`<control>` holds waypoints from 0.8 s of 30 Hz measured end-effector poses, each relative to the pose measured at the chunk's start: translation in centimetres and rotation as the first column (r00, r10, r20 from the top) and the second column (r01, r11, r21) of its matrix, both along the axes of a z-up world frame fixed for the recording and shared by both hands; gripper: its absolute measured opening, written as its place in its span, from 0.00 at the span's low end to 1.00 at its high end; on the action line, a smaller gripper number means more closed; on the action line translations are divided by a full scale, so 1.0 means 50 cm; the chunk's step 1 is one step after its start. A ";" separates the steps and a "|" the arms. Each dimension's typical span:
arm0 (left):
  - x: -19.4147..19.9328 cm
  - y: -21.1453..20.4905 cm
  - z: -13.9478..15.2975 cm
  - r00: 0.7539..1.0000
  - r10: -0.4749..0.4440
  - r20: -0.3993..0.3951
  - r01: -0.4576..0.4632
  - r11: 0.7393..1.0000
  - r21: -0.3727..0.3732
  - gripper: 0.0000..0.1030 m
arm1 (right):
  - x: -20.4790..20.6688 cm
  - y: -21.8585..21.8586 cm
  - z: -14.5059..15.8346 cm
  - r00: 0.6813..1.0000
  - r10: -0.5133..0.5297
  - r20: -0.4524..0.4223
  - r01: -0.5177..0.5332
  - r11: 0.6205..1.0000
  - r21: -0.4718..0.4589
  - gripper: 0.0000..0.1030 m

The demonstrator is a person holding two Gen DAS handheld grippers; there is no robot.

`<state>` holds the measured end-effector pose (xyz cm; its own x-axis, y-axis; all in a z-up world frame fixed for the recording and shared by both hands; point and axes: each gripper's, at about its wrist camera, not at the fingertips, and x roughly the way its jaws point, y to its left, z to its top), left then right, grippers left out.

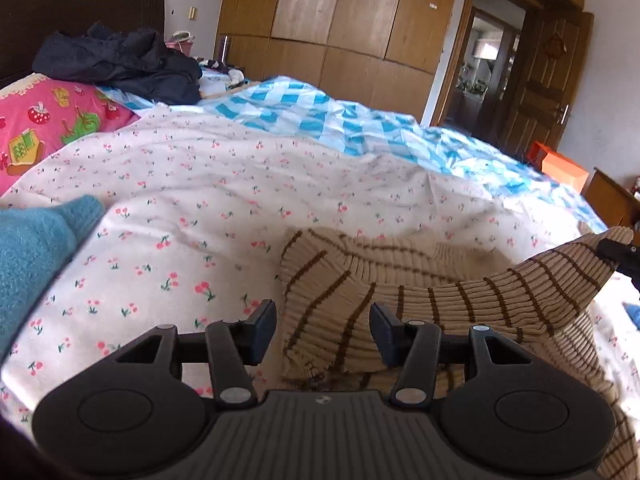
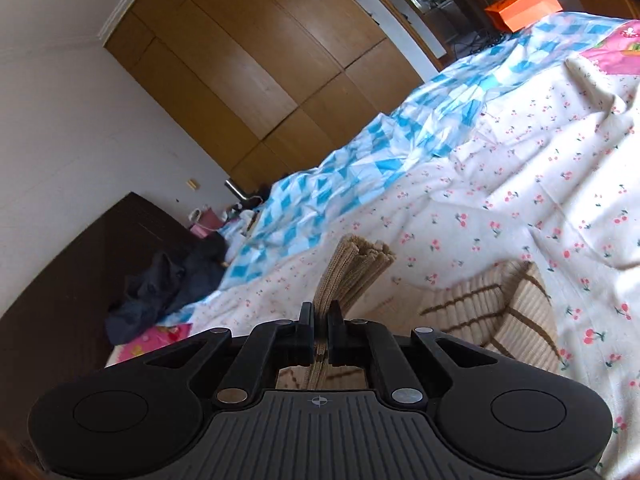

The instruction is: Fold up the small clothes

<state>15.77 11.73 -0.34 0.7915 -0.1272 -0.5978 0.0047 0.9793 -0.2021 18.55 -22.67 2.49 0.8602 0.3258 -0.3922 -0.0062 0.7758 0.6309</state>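
Observation:
A beige ribbed knit garment with brown stripes lies on the cherry-print sheet. My left gripper is open, its fingers on either side of a fold of the garment. My right gripper is shut on an edge of the same garment, holding it up off the bed; the rest of it lies to the right. In the left wrist view the right gripper's tip shows at the far right, pinching the lifted part.
A teal knit piece lies at the left. A dark jacket and pink pillow sit by the headboard. A blue checked quilt covers the far side. Wooden wardrobe, open door and orange box stand behind.

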 end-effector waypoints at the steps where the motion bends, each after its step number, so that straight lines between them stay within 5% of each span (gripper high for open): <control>1: -0.001 -0.001 -0.019 0.999 0.000 -0.038 0.001 1.000 0.018 0.54 | 0.003 -0.003 -0.024 0.999 -0.012 -0.048 0.011 1.000 -0.023 0.07; 3: -0.006 0.000 -0.047 0.995 0.008 -0.103 -0.004 0.999 0.039 0.54 | 0.022 -0.017 -0.097 0.970 -0.069 -0.231 0.054 0.996 -0.070 0.07; 5: -0.015 0.005 -0.062 0.993 0.032 -0.118 -0.024 0.998 0.062 0.54 | 0.029 -0.036 -0.161 0.936 -0.063 -0.347 0.059 0.998 -0.022 0.07; 11: -0.018 0.031 -0.059 0.988 0.104 -0.115 -0.098 0.994 0.049 0.54 | 0.021 -0.022 -0.134 0.954 -0.068 -0.293 0.052 0.997 -0.062 0.11; 24: -0.093 0.033 -0.024 0.993 0.065 -0.101 -0.059 0.996 0.059 0.54 | -0.022 -0.036 -0.116 0.954 -0.131 -0.269 0.062 0.966 -0.250 0.14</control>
